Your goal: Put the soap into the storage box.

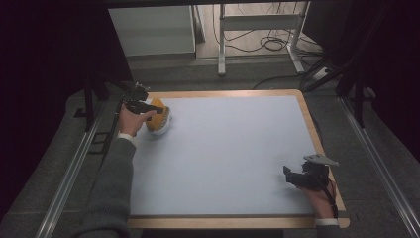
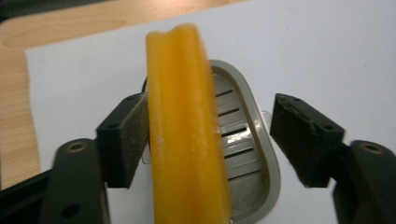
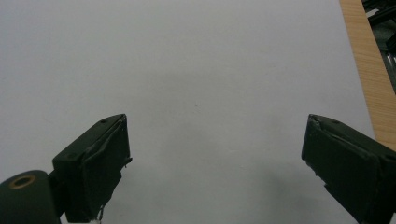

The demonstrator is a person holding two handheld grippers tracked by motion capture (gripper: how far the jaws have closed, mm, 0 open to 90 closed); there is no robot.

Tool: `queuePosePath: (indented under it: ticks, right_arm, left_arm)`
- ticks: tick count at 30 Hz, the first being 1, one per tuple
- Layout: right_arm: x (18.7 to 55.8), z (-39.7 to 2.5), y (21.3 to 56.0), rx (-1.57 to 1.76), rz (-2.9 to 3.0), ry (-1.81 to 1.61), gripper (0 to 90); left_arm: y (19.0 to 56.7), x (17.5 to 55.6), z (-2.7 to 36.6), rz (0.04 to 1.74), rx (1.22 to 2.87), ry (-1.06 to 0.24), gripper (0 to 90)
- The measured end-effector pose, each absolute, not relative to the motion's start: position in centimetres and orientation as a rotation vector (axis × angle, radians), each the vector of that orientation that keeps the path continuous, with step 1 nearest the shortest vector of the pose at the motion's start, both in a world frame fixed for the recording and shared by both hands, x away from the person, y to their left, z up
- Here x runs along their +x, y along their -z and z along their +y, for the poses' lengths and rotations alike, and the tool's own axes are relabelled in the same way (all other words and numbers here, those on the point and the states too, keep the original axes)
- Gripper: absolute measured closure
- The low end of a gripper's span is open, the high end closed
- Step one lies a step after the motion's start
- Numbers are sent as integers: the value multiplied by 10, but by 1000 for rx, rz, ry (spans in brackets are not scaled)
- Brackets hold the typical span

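Soap: an orange bar (image 2: 184,130) stands on edge in a grey slotted soap dish (image 2: 252,154); the dish sits at the far left corner of the pale mat (image 1: 228,153).
Left gripper: the left gripper (image 2: 208,140) straddles the soap, jaws apart. One pad touches the soap's side; the other stands clear, on the far side of the dish.
Step in hand: judging from that contact, either a grip on the soap is about to close or it has just been let go; I cannot tell which.
Doing it well: if closing, centre the bar between the pads first, so the free jaw meets the soap and not the dish rim. Squeeze gently, since the bar looks slick and may slip or tip.
Left arm: the sleeved forearm reaches from the near edge of the mat toward the dish, hand (image 1: 132,120) beside it.
Right gripper: the right gripper (image 1: 297,177) rests at the mat's near right side, well apart from the dish, jaws wide over bare mat.
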State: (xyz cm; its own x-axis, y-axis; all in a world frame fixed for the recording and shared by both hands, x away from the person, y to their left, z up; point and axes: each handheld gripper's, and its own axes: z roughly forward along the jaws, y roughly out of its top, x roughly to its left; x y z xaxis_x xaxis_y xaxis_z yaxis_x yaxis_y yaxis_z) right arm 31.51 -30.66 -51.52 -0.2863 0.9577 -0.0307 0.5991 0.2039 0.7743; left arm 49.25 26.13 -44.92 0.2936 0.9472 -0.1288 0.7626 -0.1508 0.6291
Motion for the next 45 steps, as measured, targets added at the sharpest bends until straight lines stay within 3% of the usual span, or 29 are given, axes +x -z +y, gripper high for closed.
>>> queuePosePath:
  ticks: [6, 16, 26, 45]
  right_arm:
    - [315, -305, 515, 1441, 1967, -903, 78]
    - [313, -304, 512, 1430, 1960, -907, 78]
    - [313, -303, 512, 1425, 1967, -904, 78]
    - [312, -301, 510, 1394, 1963, -919, 78]
  left_arm:
    - [433, 472, 264, 1444, 1945, -442, 231]
    - [426, 432, 253, 1279, 1972, -390, 240]
    - [468, 380, 238, 1186, 2036, -322, 258]
    - [527, 331, 222, 1185, 2058, -230, 273]
